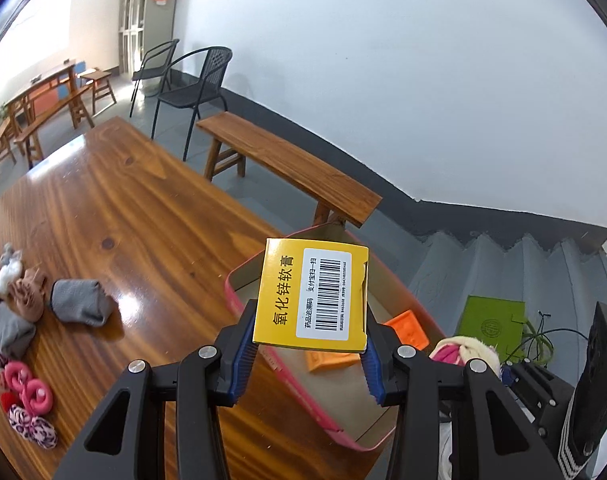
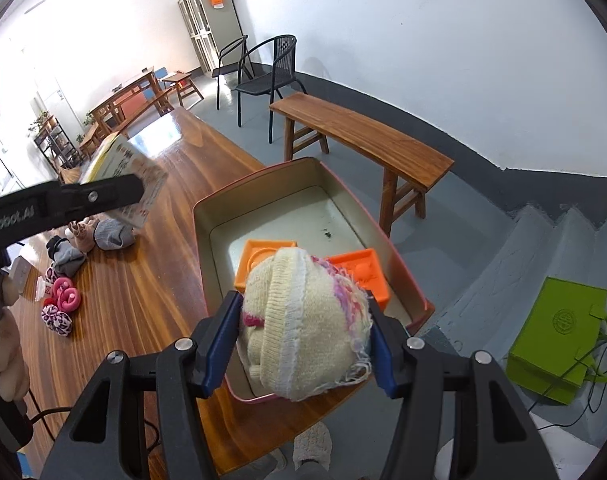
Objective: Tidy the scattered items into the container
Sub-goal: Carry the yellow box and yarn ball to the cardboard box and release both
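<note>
The left gripper [image 1: 309,354] is closed on a yellow box [image 1: 311,292], a thin cardboard carton with a white barcode label. The blue ribbed pads [image 1: 243,352] press its two narrow sides near the bottom, so the long axis of the box stands up and away from the fingers. The box hangs above the near left part of the container [image 1: 239,304], a shallow rectangular tin with a pink outside and a pale metal inside, which sits at the corner of the wooden table [image 1: 123,208]. The container therefore lies directly below and a little ahead of this gripper.

The right gripper [image 2: 303,344] is closed on a knitted bundle [image 2: 303,320], cream wool with pink threads and loose fringes, soft and rounded. It hangs over the near end of the container [image 2: 263,184], whose long axis runs away from the camera. Two orange trays [image 2: 263,256] of hard plastic already lie on the floor of the tin, just under the bundle.

Both grippers seem about equally near, so probably each one only needs to go down a little and open. The stiff box should drop flat; the wool may catch on the pads.

More items wait on the table, well apart to the left: a grey sock roll [image 1: 79,304], pink rings [image 1: 27,388] and spotted scrunchies [image 1: 33,426].
</note>
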Tool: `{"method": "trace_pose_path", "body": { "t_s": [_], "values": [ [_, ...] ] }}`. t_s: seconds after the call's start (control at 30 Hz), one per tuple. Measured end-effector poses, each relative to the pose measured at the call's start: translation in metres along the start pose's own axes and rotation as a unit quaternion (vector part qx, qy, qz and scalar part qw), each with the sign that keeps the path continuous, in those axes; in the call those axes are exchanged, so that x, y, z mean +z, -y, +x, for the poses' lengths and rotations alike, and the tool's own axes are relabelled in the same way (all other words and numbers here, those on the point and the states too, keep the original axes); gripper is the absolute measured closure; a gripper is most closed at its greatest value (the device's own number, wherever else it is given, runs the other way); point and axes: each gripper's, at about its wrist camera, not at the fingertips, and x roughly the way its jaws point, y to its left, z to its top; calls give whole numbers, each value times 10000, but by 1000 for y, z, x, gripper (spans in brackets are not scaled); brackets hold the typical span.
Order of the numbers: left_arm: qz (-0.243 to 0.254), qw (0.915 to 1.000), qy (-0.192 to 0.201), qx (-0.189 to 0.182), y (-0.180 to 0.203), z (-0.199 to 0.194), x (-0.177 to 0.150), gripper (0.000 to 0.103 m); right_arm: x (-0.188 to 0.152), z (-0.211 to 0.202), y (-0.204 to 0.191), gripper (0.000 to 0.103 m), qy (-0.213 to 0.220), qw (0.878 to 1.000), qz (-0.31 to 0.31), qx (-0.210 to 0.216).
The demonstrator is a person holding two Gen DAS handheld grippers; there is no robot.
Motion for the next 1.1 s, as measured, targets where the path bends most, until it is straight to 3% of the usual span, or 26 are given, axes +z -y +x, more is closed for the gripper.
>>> {"method": "trace_pose_path", "body": {
  "t_s": [0.53, 0.6, 0.67, 0.7, 0.77, 1.1],
  "values": [
    [-57, 9999, -82, 57, 11, 26, 19, 56, 2, 7, -3, 40, 20, 9997, -179, 174],
    [-124, 9999, -95, 46, 10, 30, 20, 51, 1, 9, -3, 39, -3, 9997, -154, 165],
    [-241, 9996, -111, 48, 8, 32, 21, 8, 2, 11, 1, 32, -18, 9999, -21, 166],
    [-331, 9994, -22, 51, 6, 30, 20, 1, 2, 12, 3, 24, -30, 9998, 48, 191],
    [-464, 9987, 192, -50, 0, 22, 17, 0, 3, 10, 8, 22, 11, 9996, 195, 185],
    [-957, 9953, -32, 147, -35, 6, -14, 0, 3, 17, 5, 22, -95, 9992, 259, 294]
  ]
}}
